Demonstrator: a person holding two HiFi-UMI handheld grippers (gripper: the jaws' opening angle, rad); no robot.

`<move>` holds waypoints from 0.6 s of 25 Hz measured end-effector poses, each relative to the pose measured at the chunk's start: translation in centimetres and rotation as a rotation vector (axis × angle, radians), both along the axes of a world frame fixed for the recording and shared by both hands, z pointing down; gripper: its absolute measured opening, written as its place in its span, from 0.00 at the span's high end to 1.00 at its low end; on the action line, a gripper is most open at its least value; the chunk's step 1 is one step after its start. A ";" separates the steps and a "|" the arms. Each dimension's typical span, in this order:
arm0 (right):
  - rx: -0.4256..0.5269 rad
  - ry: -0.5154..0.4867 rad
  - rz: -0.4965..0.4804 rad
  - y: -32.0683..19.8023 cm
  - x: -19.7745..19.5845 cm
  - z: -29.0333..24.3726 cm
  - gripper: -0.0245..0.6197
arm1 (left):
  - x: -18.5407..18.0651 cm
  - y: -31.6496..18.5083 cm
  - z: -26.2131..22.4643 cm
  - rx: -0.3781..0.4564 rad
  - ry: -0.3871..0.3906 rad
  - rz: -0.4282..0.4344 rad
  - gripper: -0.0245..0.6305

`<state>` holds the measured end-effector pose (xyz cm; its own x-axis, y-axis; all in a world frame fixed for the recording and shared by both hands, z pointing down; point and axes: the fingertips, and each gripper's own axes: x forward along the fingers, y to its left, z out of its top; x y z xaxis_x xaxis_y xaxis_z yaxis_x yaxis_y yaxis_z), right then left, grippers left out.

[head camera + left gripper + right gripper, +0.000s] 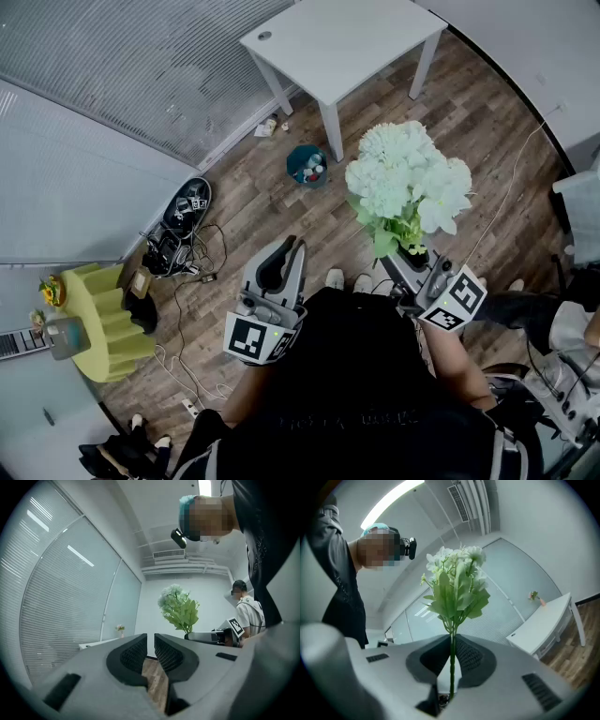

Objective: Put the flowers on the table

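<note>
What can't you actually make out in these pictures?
Bottom ends of the flowers' stems: right gripper view, buried between the right gripper's fingers; head view, hidden under the leaves.
Far end of the white table: head view, cut off by the top edge.
Contents of the teal bin on the floor: head view, too small to tell.
</note>
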<state>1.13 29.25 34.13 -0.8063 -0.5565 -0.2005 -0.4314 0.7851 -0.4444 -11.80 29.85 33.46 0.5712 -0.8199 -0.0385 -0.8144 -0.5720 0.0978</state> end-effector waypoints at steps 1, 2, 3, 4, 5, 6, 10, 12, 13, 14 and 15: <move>-0.010 -0.019 -0.007 0.1 -0.4 -0.2 0.89 | -0.3 -0.2 0.2 -0.008 0.014 0.005 0.87; -0.018 -0.035 -0.012 0.2 -0.7 -0.4 0.89 | -0.5 -0.4 0.3 -0.015 0.028 0.010 0.87; -0.024 -0.043 -0.014 0.3 -0.9 -0.6 0.89 | -0.7 -0.5 0.3 -0.023 0.041 0.015 0.87; -0.024 -0.041 -0.013 0.4 -1.0 -0.8 0.89 | -0.8 -0.6 0.2 -0.027 0.052 0.020 0.87; -0.018 -0.031 -0.011 0.5 -1.0 -0.9 0.89 | -0.8 -0.7 0.1 -0.027 0.056 0.025 0.87; -0.007 -0.013 -0.007 0.5 -0.9 -0.9 0.89 | -0.7 -0.8 0.0 -0.023 0.054 0.029 0.87; 0.045 0.107 0.034 0.1 -0.4 -0.4 0.89 | -0.5 -1.8 0.2 -0.027 0.043 0.028 0.87; 0.081 0.164 0.049 -0.2 -0.2 -0.4 0.89 | -0.5 -2.5 0.3 -0.032 0.035 0.029 0.87; 0.098 0.179 0.051 -0.3 0.0 -0.5 0.89 | -0.4 -2.8 0.4 -0.038 0.027 0.030 0.87; 0.110 0.182 0.052 -0.2 0.4 -0.7 0.89 | -0.2 -3.0 0.4 -0.044 0.020 0.031 0.87; 0.116 0.175 0.056 0.0 1.0 -0.7 0.89 | 0.1 -2.9 0.4 -0.046 0.013 0.035 0.87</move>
